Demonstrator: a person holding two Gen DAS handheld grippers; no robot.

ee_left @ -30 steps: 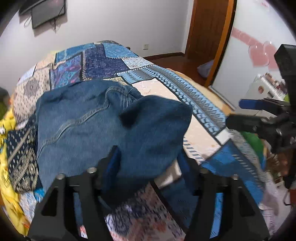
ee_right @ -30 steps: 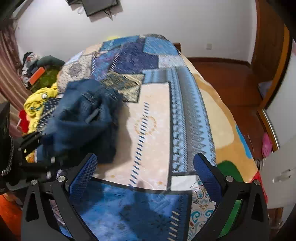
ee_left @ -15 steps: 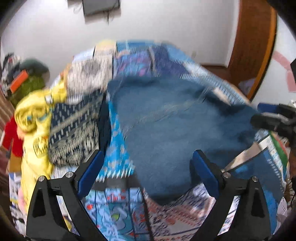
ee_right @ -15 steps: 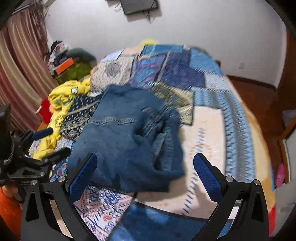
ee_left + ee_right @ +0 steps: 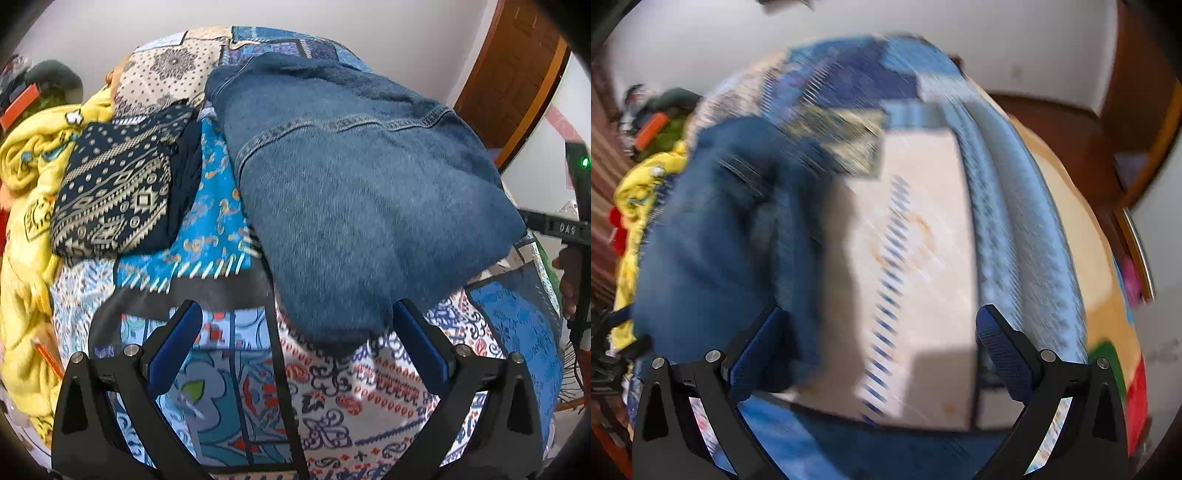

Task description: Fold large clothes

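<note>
A folded blue denim garment [image 5: 362, 192] lies on the patchwork bedspread [image 5: 236, 406]. My left gripper [image 5: 295, 347] is open and empty, just in front of the garment's near edge. In the blurred right wrist view the denim garment [image 5: 724, 251] lies at the left. My right gripper [image 5: 879, 358] is open and empty over the cream patch of the bedspread [image 5: 923, 258], its left finger close to the garment's edge. The right gripper's body [image 5: 569, 229] shows at the right edge of the left wrist view.
A folded dark patterned cloth [image 5: 114, 184] lies left of the denim. A crumpled yellow garment [image 5: 26, 236] lies at the bed's left edge. A brown wooden door [image 5: 517, 74] and wood floor [image 5: 1063, 133] are to the right. A white wall is behind.
My left gripper let go of the denim and opened, then drew back. The denim now lies flat on the bed. My right gripper swung about and is moving fast now.
</note>
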